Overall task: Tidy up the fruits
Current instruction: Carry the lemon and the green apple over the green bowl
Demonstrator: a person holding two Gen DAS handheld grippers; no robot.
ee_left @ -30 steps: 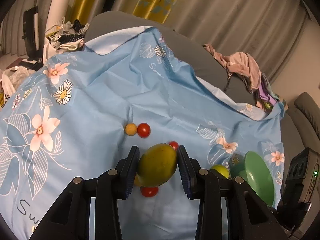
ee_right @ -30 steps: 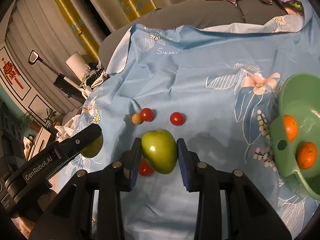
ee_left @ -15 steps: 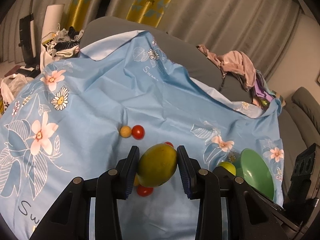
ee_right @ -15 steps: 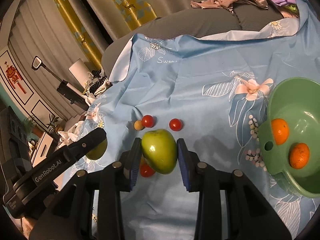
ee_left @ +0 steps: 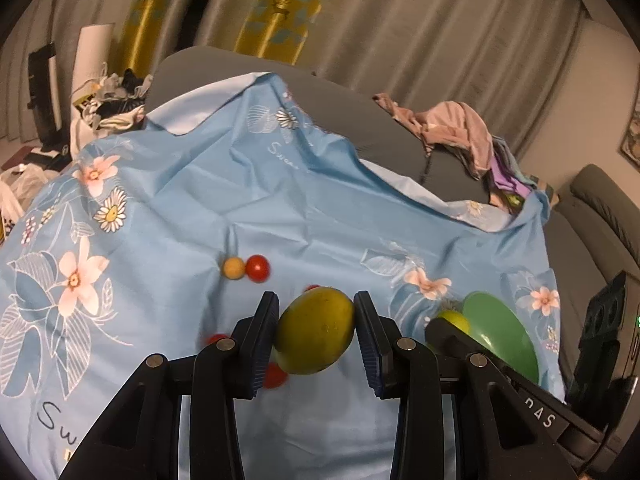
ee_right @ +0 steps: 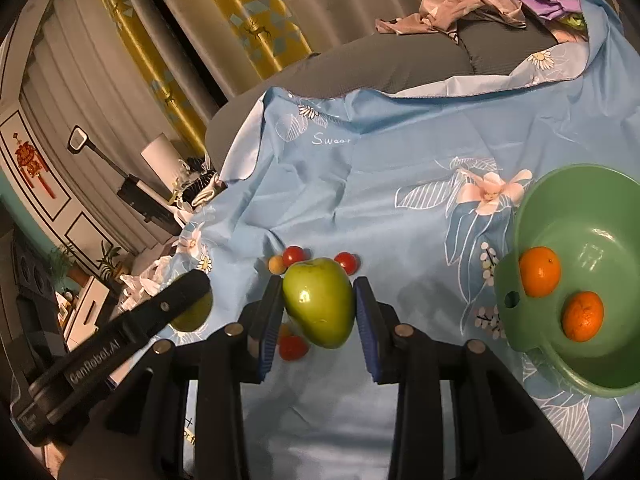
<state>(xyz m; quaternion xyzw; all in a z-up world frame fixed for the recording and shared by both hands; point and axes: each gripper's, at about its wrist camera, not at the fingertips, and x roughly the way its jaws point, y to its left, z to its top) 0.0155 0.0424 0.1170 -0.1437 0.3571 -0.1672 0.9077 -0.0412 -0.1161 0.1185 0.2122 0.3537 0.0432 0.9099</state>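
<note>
Left wrist view: left gripper (ee_left: pixel 316 330) clamps a yellow-green mango (ee_left: pixel 315 330) btwn its blue pads, both pads pressing its sides, fruit held above the blue floral cloth (ee_left: pixel 192 208). On the cloth beyond it: a small orange-yellow fruit (ee_left: pixel 233 268) touching a red cherry tomato (ee_left: pixel 257 268); another red one (ee_left: pixel 312 289) peeks just behind the mango's top. Two more red tomatoes sit low by the left finger, one (ee_left: pixel 216 339) partly hidden, one (ee_left: pixel 275 375) under the mango's lower edge. To the right, a green bowl (ee_left: pixel 502 336) seen edge-on, w/ a yellow-green fruit (ee_left: pixel 454 319) just beside its left rim, behind the other gripper's black body. Pink clothes (ee_left: pixel 456 128) heaped on the grey sofa back (ee_left: pixel 224 68). Right wrist view: right gripper (ee_right: pixel 318 306) is closed on a green apple (ee_right: pixel 319 302), pads tight on both sides, apple clear of the cloth. Behind it: small orange-yellow fruit (ee_right: pixel 275 264), red tomato (ee_right: pixel 294 255) touching it, and a second red tomato (ee_right: pixel 346 262) near the apple's right shoulder; another red tomato (ee_right: pixel 293 347) lies below the apple by the left finger. Green bowl (ee_right: pixel 580 208) at right holds two oranges (ee_right: pixel 539 271) (ee_right: pixel 582 315), near each other, apart. At left, the left gripper's black finger (ee_right: pixel 160 312) crosses in front of the mango (ee_right: pixel 194 316), only part showing.
</note>
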